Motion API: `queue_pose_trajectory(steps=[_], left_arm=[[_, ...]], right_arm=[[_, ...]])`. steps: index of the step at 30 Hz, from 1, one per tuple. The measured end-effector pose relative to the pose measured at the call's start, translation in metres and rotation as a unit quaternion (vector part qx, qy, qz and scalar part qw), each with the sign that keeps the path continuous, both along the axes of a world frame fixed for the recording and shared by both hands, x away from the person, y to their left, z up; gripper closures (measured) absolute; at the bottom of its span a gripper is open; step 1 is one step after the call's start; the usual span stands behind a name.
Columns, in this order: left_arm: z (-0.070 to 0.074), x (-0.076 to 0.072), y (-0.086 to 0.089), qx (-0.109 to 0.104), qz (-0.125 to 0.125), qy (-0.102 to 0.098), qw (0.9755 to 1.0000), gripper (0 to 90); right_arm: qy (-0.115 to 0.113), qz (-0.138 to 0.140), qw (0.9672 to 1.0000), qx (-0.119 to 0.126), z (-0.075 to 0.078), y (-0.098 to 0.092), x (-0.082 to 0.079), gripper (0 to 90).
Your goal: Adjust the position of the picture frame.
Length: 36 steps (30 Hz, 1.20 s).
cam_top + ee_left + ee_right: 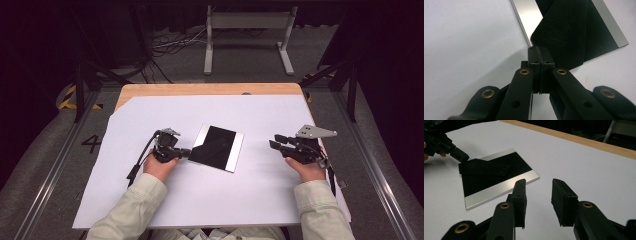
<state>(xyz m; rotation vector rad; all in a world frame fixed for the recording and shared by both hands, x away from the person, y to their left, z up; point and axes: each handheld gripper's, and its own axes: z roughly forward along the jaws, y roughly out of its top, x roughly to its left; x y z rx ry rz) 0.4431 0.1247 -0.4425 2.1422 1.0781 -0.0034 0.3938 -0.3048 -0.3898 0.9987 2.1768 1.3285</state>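
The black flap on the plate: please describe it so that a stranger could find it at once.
On the white sheet covering the table, a flat black plate with silver edges lies in the middle. Its corner nearest the left gripper carries a thin black flap, folded over the plate. It alone is matte, lifted and pinched between shut jaws.

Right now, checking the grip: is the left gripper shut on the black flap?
Shut: left gripper pinches the thin black flap's corner.

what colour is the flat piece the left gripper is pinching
Black, a flat piece lying over the silver-edged plate; clearest in the right gripper view.
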Motion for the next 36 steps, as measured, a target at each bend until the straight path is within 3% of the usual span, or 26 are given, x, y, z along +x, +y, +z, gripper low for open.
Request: queue_pose_trajectory(steps=[2,7,13,18,30,34,36], left_arm=[[-0.001,0.0,0.0,0.007,-0.004,0.0,1.0,90.0],[-0.003,0.002,0.001,-0.012,-0.016,0.014,0.9997,90.0],[-0.004,-0.004,-0.014,-0.023,-0.05,0.021,0.9983,90.0],[-0.006,-0.006,-0.022,-0.033,-0.063,0.023,0.9972,90.0],[-0.007,-0.017,-0.046,-0.033,-0.084,-0.002,0.9959,90.0],[-0.007,-0.016,-0.044,-0.034,-0.088,0.002,0.9955,90.0],[-0.005,-0.017,-0.041,-0.021,-0.086,-0.009,0.996,90.0]], right_arm=[[0.002,-0.001,1.0,-0.002,-0.001,0.0,0.001,64.3],[0.007,-0.003,1.0,-0.003,-0.002,0.001,0.002,64.2],[0.013,-0.005,0.9999,-0.007,-0.003,0.002,0.003,65.0],[0.023,-0.01,0.9996,-0.009,-0.003,0.004,0.003,67.0],[0.048,-0.024,0.9985,-0.013,-0.008,0.006,0.009,72.3],[0.052,-0.03,0.9981,-0.011,-0.008,0.006,0.011,74.3],[0.061,-0.033,0.9974,-0.019,-0.011,0.008,0.014,76.7]])
